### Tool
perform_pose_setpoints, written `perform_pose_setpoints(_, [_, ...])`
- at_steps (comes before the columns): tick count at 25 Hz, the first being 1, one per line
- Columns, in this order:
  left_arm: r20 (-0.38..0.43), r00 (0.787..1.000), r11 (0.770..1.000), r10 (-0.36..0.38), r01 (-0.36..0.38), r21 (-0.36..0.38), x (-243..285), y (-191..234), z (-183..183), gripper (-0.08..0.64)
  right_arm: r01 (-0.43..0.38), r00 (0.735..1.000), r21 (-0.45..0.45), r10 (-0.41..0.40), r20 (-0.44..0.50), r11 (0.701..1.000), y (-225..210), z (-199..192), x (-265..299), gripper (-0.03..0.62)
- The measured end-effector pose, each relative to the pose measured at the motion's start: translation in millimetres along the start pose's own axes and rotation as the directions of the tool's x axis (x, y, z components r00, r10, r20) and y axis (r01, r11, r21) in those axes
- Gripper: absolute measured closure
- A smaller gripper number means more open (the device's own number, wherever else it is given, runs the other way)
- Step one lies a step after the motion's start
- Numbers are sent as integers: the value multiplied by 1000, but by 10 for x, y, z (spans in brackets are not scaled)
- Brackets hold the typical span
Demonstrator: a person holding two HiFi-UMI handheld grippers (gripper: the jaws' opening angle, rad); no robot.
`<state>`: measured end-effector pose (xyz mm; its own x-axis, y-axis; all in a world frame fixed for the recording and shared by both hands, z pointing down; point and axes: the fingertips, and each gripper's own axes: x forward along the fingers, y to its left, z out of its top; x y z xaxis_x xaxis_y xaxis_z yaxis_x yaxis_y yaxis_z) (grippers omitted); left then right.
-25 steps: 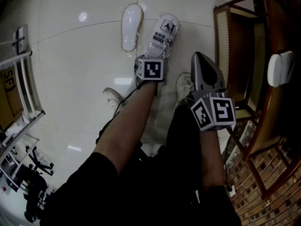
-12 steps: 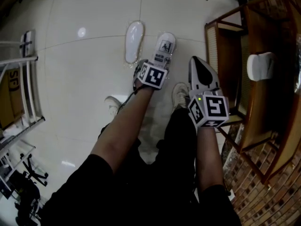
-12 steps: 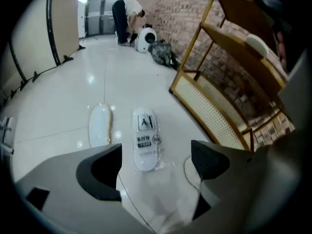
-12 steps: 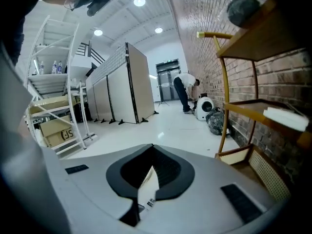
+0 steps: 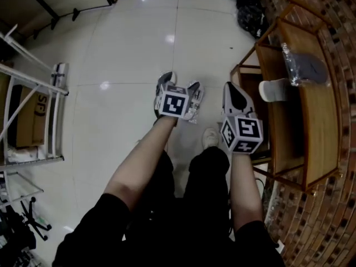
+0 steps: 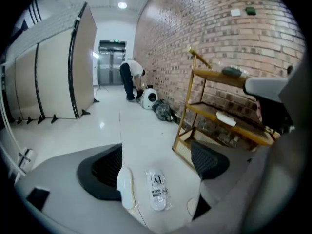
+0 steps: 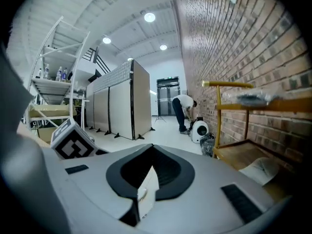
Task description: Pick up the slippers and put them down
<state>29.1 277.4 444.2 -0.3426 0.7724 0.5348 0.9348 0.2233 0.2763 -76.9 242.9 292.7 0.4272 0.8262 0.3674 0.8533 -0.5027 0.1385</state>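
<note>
In the last second the left gripper (image 6: pixel 157 162) has risen off the floor (image 5: pixel 128 54), fingers released and empty. The bare slipper (image 6: pixel 125 186) and wrapped slipper (image 6: pixel 157 190) lie side by side at its 12 o'clock, so the put-down looks done. The right gripper (image 7: pixel 148 175) stays clenched on a thin white piece (image 7: pixel 146 195).

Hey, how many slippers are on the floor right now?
2. A plain slipper lies left of a wrapped slipper, side by side. Others may be hidden behind the grippers.
</note>
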Motion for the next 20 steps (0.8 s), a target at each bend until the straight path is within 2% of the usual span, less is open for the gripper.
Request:
perform_pose_setpoints(3, [145,989,1000,20,-21,8,-628,-40,518,121,10,998,-2,-10,66,1000,48,353,-342,583])
perform_pose_setpoints(5, [252,967,998,48,-54,20,-1062,-20,871,153,8,992,10,-9,126,1000,91,616,-521,583])
perform_pose_setpoints(6, [315,947,997,64,-73,19,-1292,7,1056,177,4,987,7,-5,158,1000,130,758,-603,583])
perform_pose_setpoints(7, [386,919,996,79,-90,10,-1540,32,1240,229,-1,982,-3,1,189,1000,178,899,-690,583])
perform_pose_setpoints(9, [526,844,994,102,-110,-18,-2066,48,1533,347,-6,970,-30,13,243,1000,276,1133,-903,583])
perform_pose_setpoints(10, [581,807,994,106,-110,-29,-2313,33,1621,377,-7,964,-38,17,264,999,316,1217,-1022,583])
perform_pose_setpoints(11, [625,774,994,103,-104,-36,-2528,7,1676,438,-7,959,-42,18,283,999,348,1288,-1136,583])
perform_pose_setpoints(12, [658,747,995,95,-94,-37,-2697,-29,1707,493,-6,954,-43,18,300,999,372,1353,-1237,583])
perform_pose_setpoints(13, [676,732,996,81,-82,-30,-2813,-78,1716,533,-6,949,-40,18,316,999,395,1411,-1319,584])
perform_pose_setpoints(16, [679,733,998,40,-55,1,-2973,-260,1630,558,-4,941,-37,16,339,999,475,1471,-1491,583])
perform_pose_setpoints(20, [680,733,999,28,-36,-3,-3167,-360,1449,558,-9,940,-61,29,340,998,619,1425,-1677,583])
